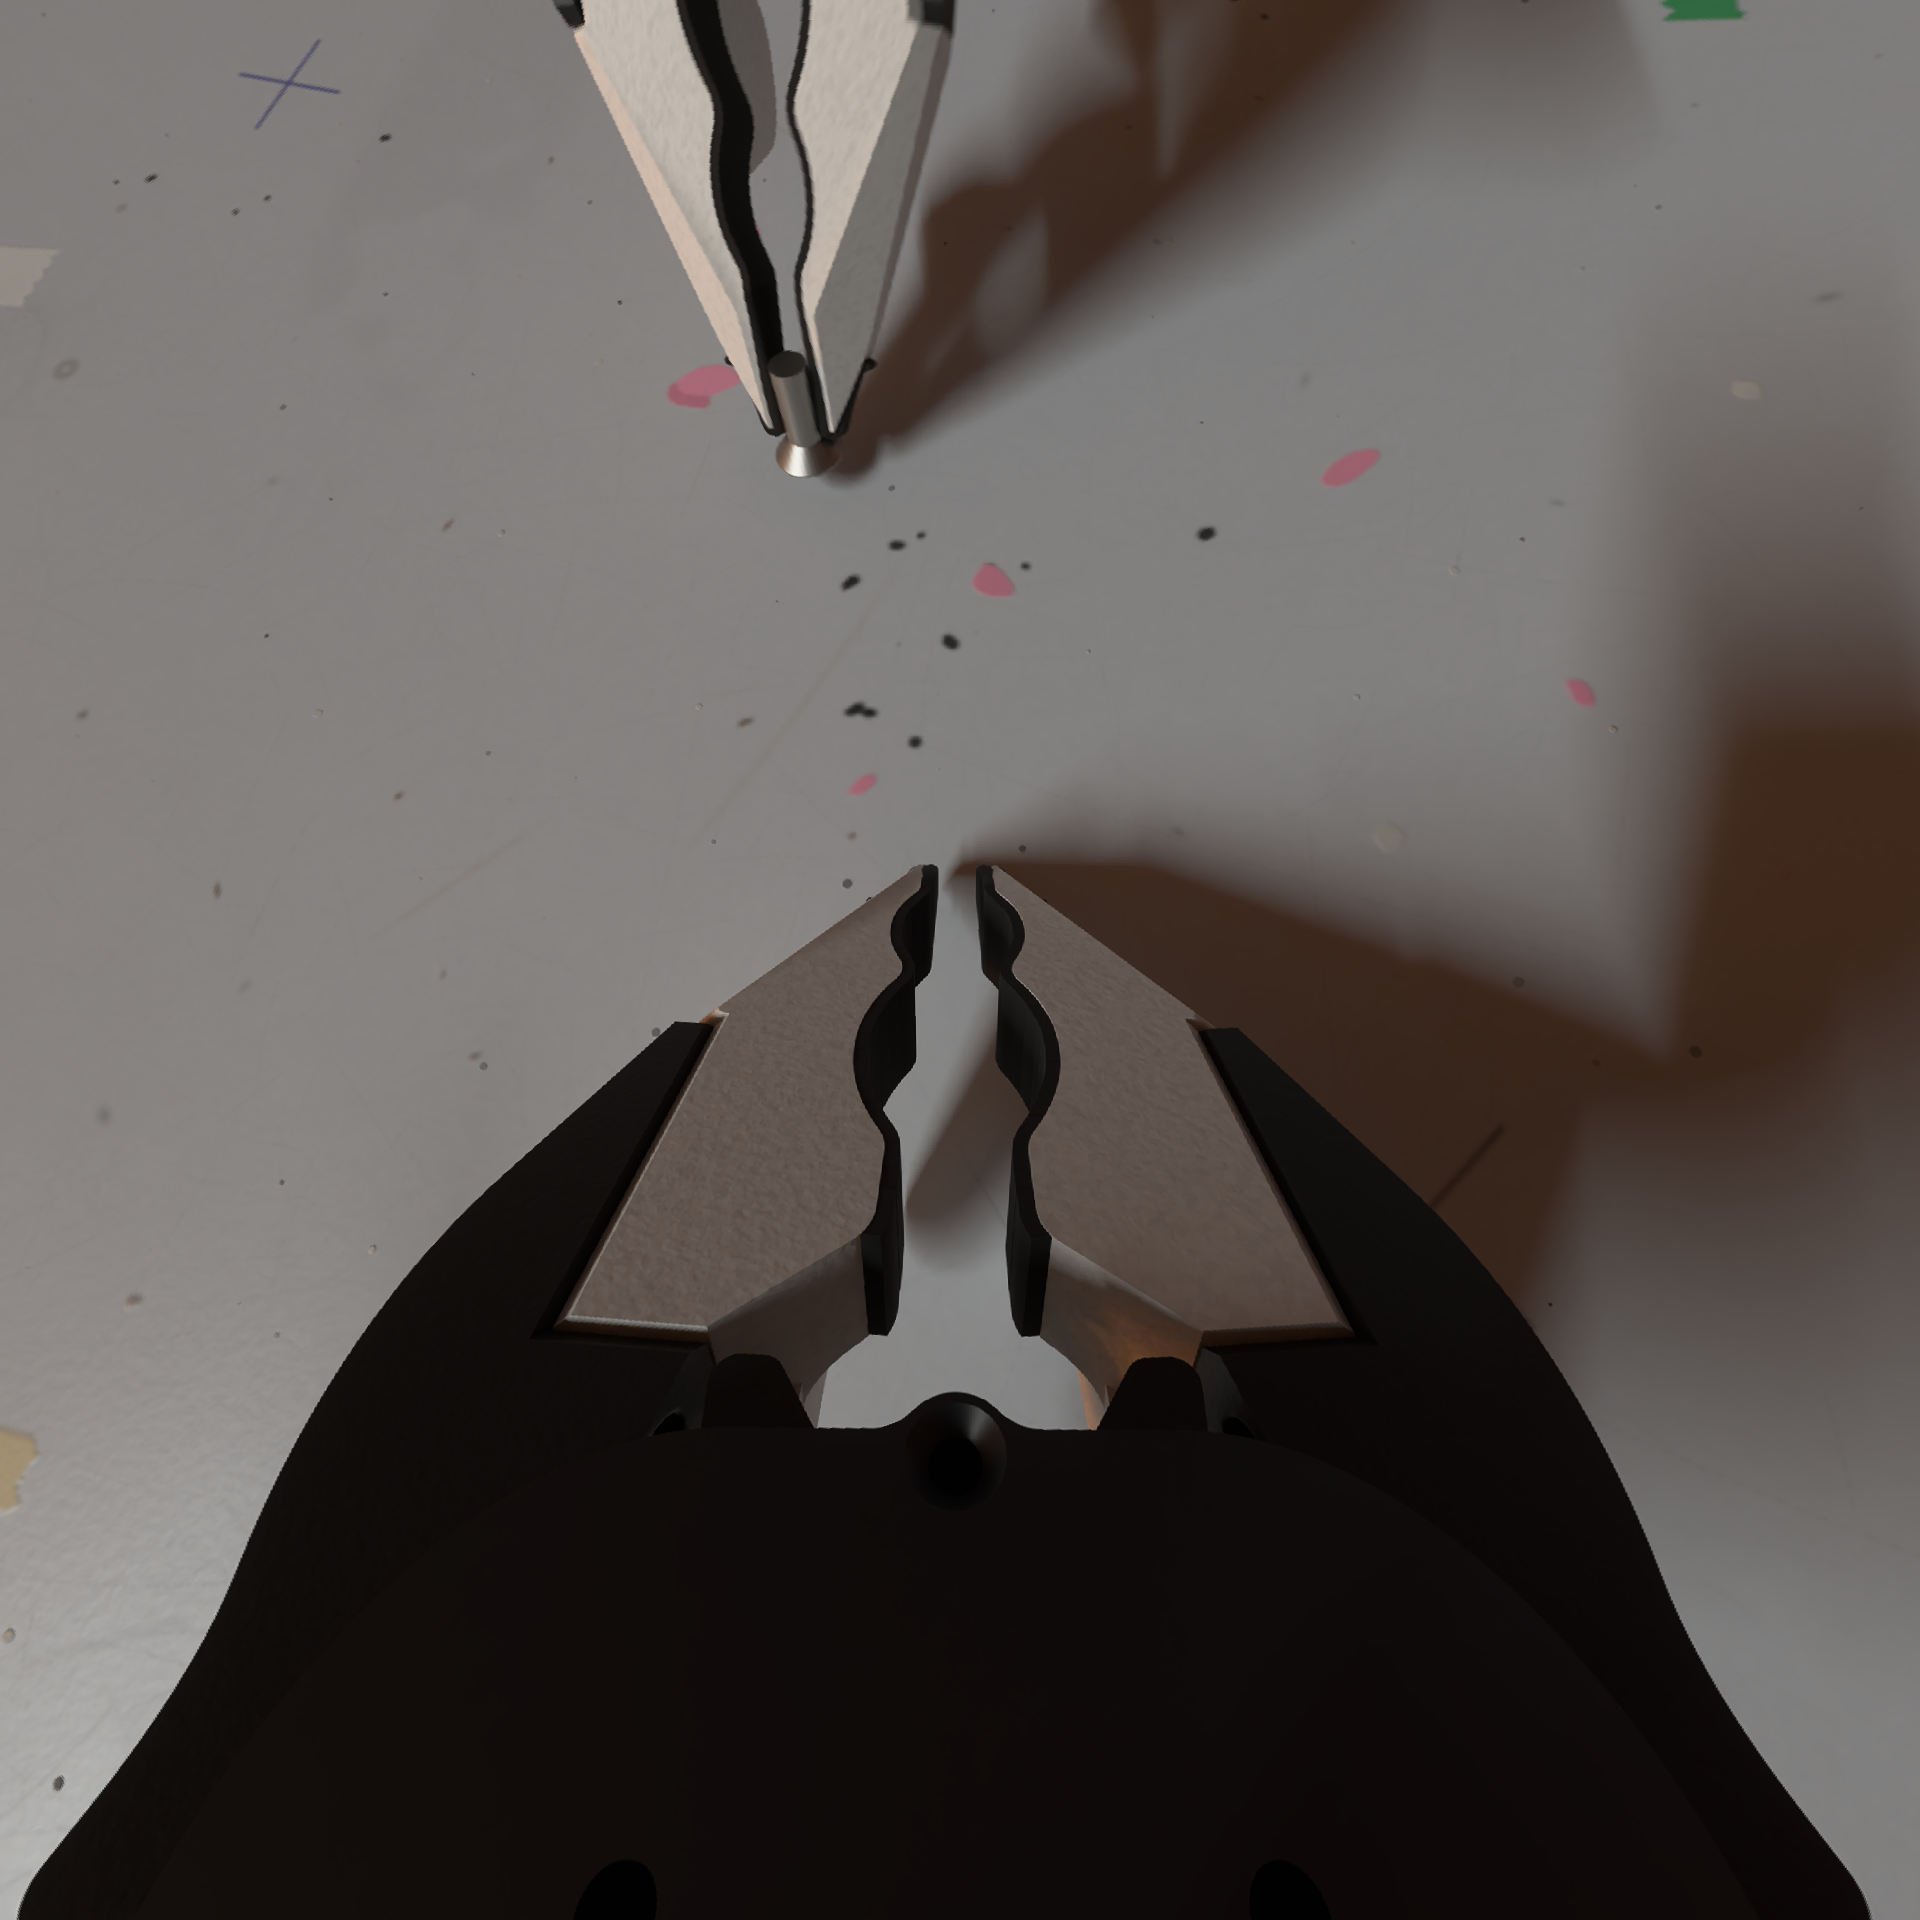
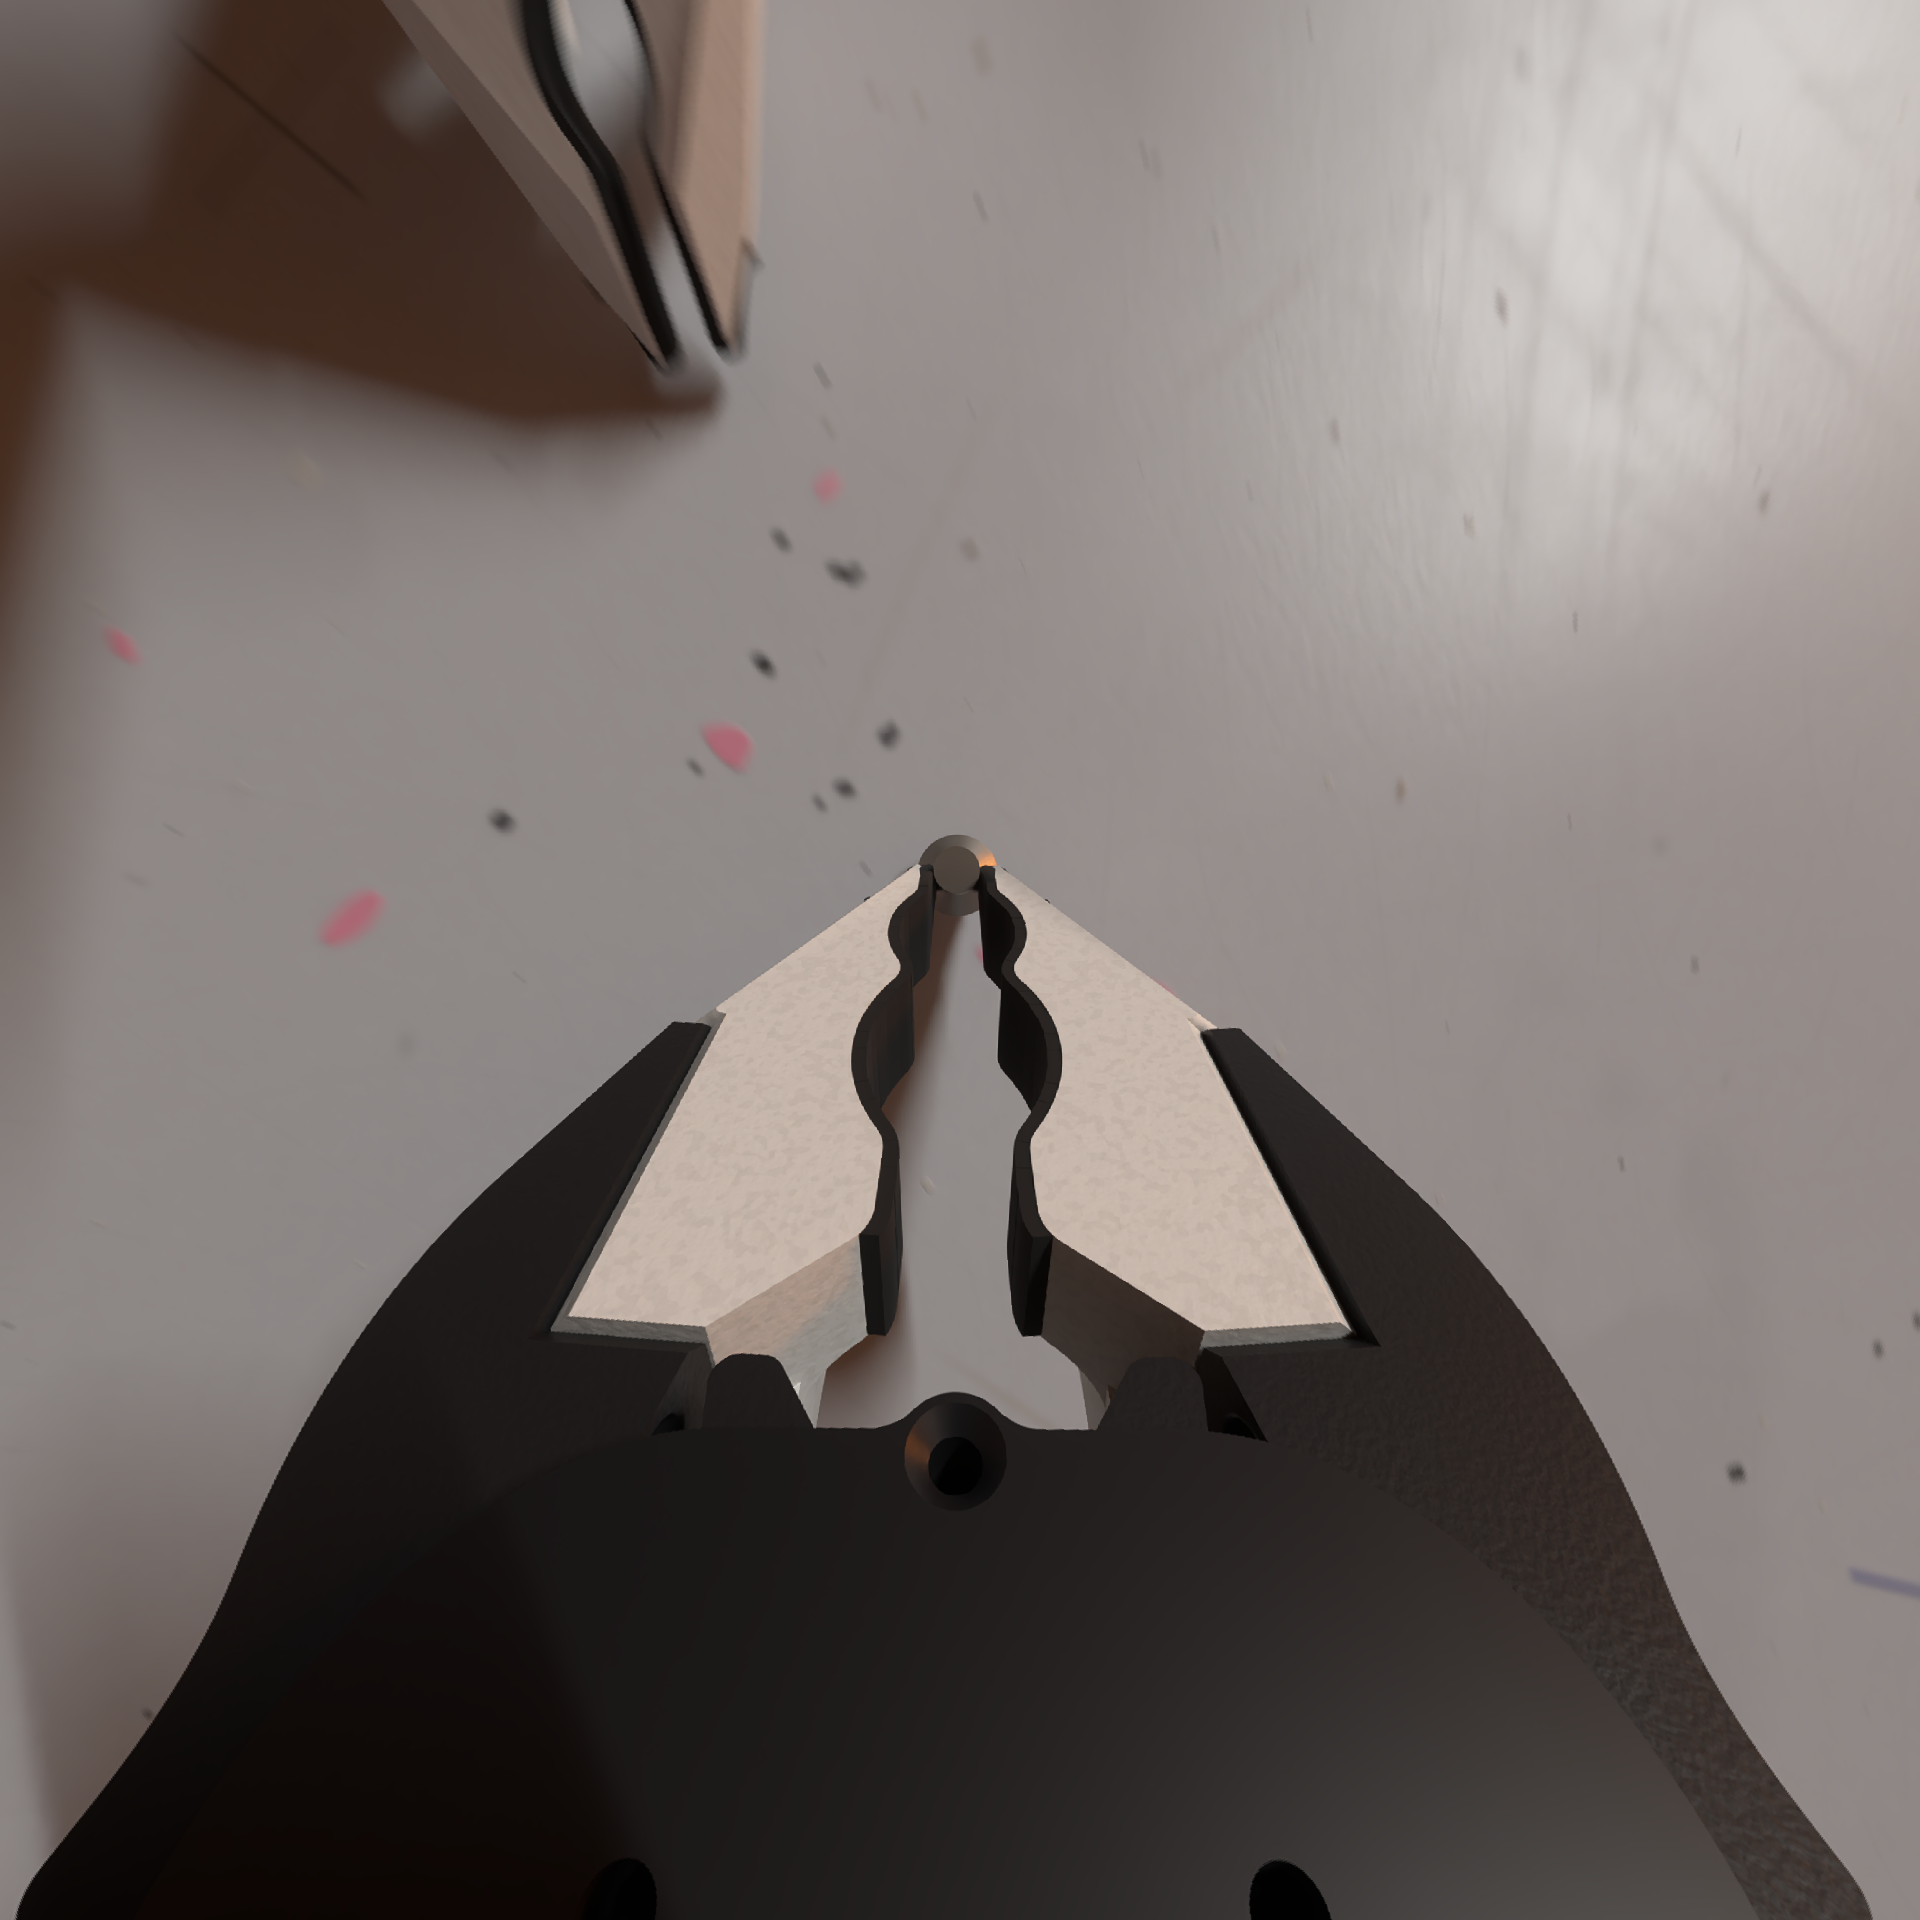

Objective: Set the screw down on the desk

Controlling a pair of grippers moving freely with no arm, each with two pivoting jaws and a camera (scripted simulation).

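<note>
One screw (image 1: 798,416); two grippers: right gripper (image 1: 805,421), left gripper (image 1: 956,873); one desk (image 1: 312,623); pink spots (image 1: 992,580), perhaps six.

The screw (image 1: 800,421) stood upright between the tips of the right gripper (image 1: 805,410), head down on the desk (image 1: 364,675). The left gripper (image 1: 956,883) sat opposite, well apart from the screw, tips facing it. In the right wrist view, the left gripper (image 2: 701,348) lay ahead and left of the screw (image 2: 956,871)

Grey desk (image 1: 416,727), speckled with black dots and pink spots (image 1: 993,581); green tape (image 1: 1702,10) at its far edge; screw (image 1: 802,436) head-down, touching it.
</note>
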